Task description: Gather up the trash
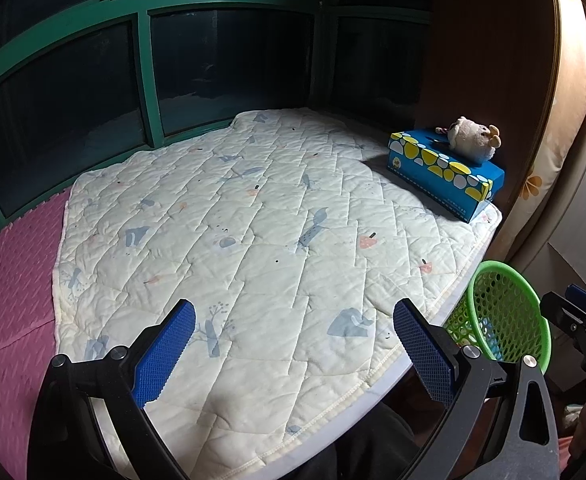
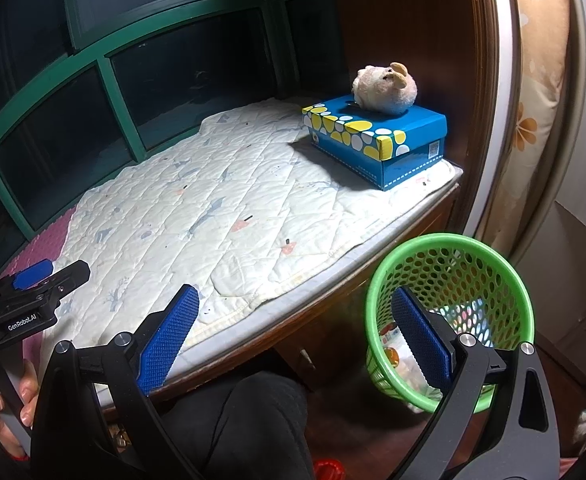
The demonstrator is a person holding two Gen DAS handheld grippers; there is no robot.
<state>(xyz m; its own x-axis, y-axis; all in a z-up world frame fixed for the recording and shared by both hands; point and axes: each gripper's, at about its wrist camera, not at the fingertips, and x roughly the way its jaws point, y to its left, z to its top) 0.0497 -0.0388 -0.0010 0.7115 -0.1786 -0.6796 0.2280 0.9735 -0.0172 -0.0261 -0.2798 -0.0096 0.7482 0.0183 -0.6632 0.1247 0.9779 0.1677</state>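
A green mesh waste basket (image 2: pixel 453 320) stands on the floor beside the window seat and holds several bits of trash (image 2: pixel 393 344). It also shows in the left wrist view (image 1: pixel 505 316). My right gripper (image 2: pixel 295 308) is open and empty, its right finger in front of the basket's rim. My left gripper (image 1: pixel 295 320) is open and empty above the front of the cream quilted mat (image 1: pixel 253 220). I see no loose trash on the mat (image 2: pixel 213 216).
A blue tissue box (image 2: pixel 377 140) with a plush toy (image 2: pixel 385 88) on it sits at the mat's far right corner, also in the left wrist view (image 1: pixel 445 168). Green-framed windows (image 1: pixel 149 80) line the back. A pink foam mat (image 1: pixel 9 300) lies left. Wooden wall at right.
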